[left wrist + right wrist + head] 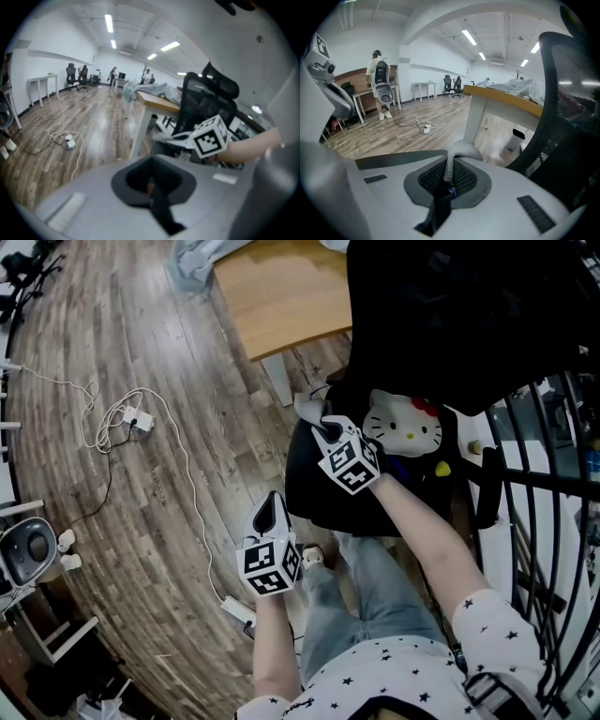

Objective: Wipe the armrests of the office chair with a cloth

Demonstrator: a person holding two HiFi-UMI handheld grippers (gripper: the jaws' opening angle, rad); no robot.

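Cloth [462,151] is mostly hidden between the right gripper [449,174] fingers.

Ceiling light strips [108,22] are lighting the room brightly and evenly, laying a pale sheen on the wood floor [93,112]. Both gripper views are bending toward dark rounded corners, the left one blurring throughout. The head view is curving at its edges, the chair back [450,306] sinking into near-black.

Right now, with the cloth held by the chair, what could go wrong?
The right gripper pinches only a narrow fold of the grey cloth; rubbing may pull it free. A white power strip lies by the person's foot, its cable trailing away; a step around the office chair could snag it.
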